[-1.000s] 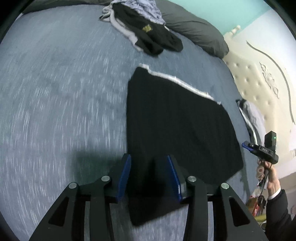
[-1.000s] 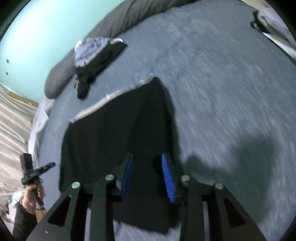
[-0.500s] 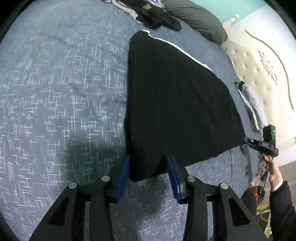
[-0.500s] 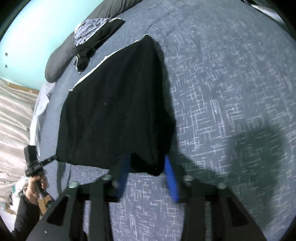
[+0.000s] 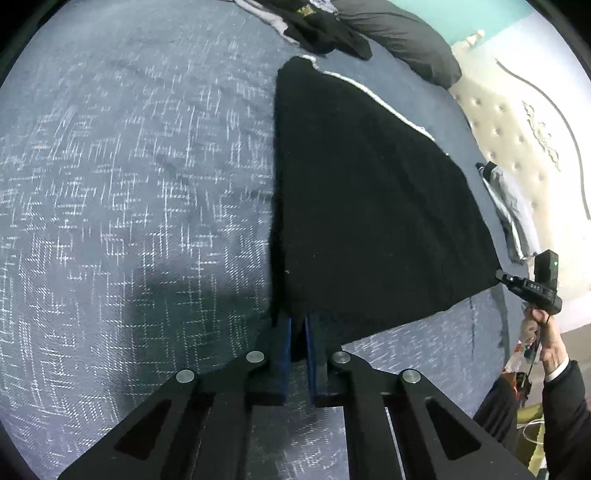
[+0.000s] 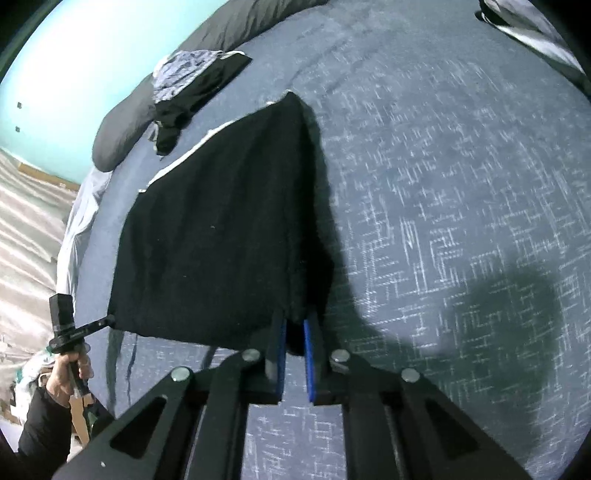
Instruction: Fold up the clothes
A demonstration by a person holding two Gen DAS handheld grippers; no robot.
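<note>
The left hand-held gripper (image 5: pixel 298 328) has just closed its jaws; they now pinch the near left corner of the black garment (image 5: pixel 369 206). The right hand-held gripper (image 6: pixel 294 330) has likewise just closed, and its jaws pinch the near right corner of the same garment (image 6: pixel 221 236). In each wrist view the blue pads (image 5: pixel 284 354) stand almost together with dark cloth between their tips.

Location: the garment lies spread flat on the bed (image 5: pixel 129 184), on the blue patterned cover, near the edge at which the person stands. Each gripper also shows in the other's view, gripped by a hand (image 5: pixel 546 332) at the opposite near corner.

Orientation: the garment forms a rough rectangle. Its long axis appears to run away from the grippers toward the far side of the bed. The near hem runs crosswise between the two grippers. The far edge carries a pale trim (image 5: pixel 373 92) and points toward the pile of loose clothes (image 5: pixel 317 26) and the dark pillow (image 5: pixel 402 40).

Progress, as judged:
1. Done: garment laid out flat; both near corners secured.
2. Not yet done: no fold is visible in this piece.
3. Remaining: probably carry the near hem over to the trimmed far edge, then fold again as needed.
4. Remaining: the loose pile appears unfolded. Another garment (image 5: pixel 513 206) lies by the padded headboard (image 5: pixel 517 122).
</note>
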